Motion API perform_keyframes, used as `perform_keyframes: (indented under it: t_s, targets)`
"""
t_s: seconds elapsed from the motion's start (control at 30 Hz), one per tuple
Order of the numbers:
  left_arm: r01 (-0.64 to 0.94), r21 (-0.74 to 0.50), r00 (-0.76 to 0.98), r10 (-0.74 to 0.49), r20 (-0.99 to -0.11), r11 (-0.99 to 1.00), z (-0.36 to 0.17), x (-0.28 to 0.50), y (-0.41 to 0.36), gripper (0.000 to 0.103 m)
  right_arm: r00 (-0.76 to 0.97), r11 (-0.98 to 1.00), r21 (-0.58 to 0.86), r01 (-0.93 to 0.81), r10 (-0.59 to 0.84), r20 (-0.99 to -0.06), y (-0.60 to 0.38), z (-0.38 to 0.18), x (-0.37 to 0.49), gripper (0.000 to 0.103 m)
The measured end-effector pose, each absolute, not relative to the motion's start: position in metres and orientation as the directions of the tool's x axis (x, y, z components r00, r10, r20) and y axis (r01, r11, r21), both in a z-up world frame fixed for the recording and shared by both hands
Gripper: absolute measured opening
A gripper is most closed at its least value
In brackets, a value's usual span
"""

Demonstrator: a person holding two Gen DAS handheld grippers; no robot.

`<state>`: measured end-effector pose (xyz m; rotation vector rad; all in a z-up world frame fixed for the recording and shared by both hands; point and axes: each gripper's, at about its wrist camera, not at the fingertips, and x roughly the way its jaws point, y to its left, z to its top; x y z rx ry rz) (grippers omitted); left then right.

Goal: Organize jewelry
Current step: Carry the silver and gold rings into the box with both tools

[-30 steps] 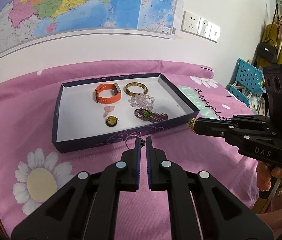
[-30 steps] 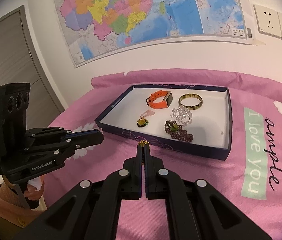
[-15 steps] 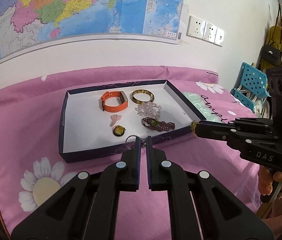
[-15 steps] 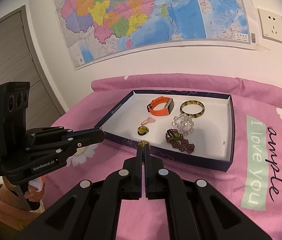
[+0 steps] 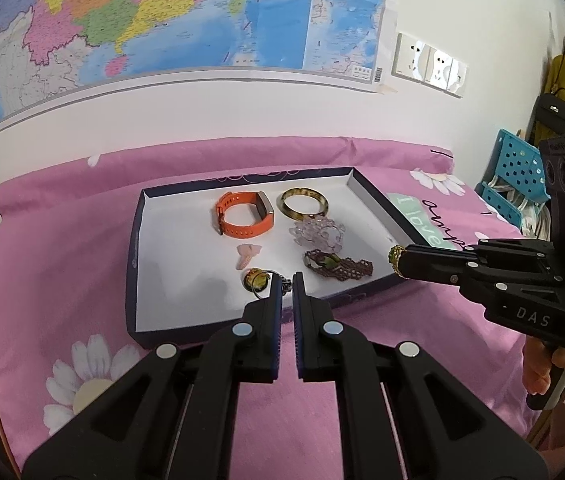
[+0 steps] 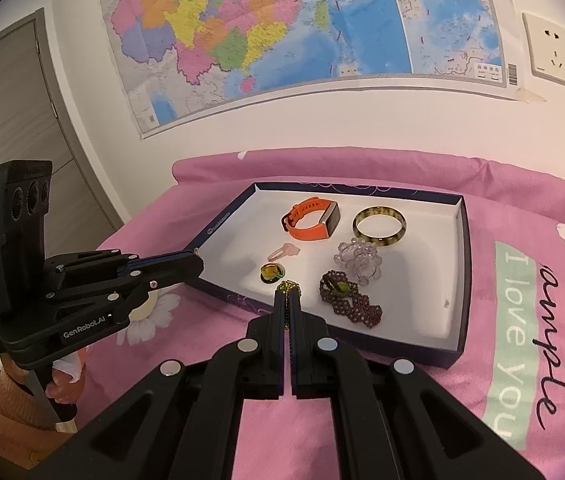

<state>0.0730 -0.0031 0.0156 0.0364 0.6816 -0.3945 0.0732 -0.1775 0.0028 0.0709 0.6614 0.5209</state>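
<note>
Setting: pink flowered bedspread (image 5: pixel 62 264) under a wall map (image 5: pixel 162 20); a shallow dark-walled tray (image 5: pixel 132 264) with a white floor lies on it.
Change: against the frames a second back, both wrist views show the tray larger and lower, so both claws have come forward toward it; the pieces inside lie as before.
Meaning: judged from this, each hand is carrying a piece in for placing, and neither has let go yet.
Left claw (image 5: pixel 287 280): nearly shut, pinching a small charm with a metal ring (image 5: pixel 261 282); its tips sit over the tray's near wall, at 6 o'clock of the tray.
Right claw (image 6: pixel 288 294): fully shut on a fine gold chain (image 6: pixel 288 286), a small clump showing at the tips; it sits just over the near wall, too.
Tray contents, left view: orange watch (image 5: pixel 244 218) at 12 o'clock, mottled bangle (image 5: pixel 302 202) at 1, clear bead cluster (image 5: pixel 318 234) in the middle, purple beaded band (image 5: pixel 338 266) at 4, pink hair clip (image 5: pixel 246 254) and amber ring (image 5: pixel 252 280) at 6 to 7.
Free room: bare white floor at 9 o'clock and along the right wall, likely landing spots.
Handling: the chain is limp and will probably pile up when dropped.
</note>
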Motion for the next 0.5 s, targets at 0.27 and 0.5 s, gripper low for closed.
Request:
perform_keyframes:
  t_s: [0.27,0.5]
  targets:
    - [0.356,-0.091,0.706,-0.331,-0.626,0.930,0.011,0.087,-0.005,0.006,0.672,0.879,0.218,-0.424,0.466,-0.575,-0.176,0.002,0.088,0.001]
    - [0.347,-0.093,0.697,-0.323,-0.640,0.933,0.006,0.101,-0.007,0.006,0.671,0.888,0.219,-0.403,0.450,-0.589,-0.177,-0.003,0.104,0.001]
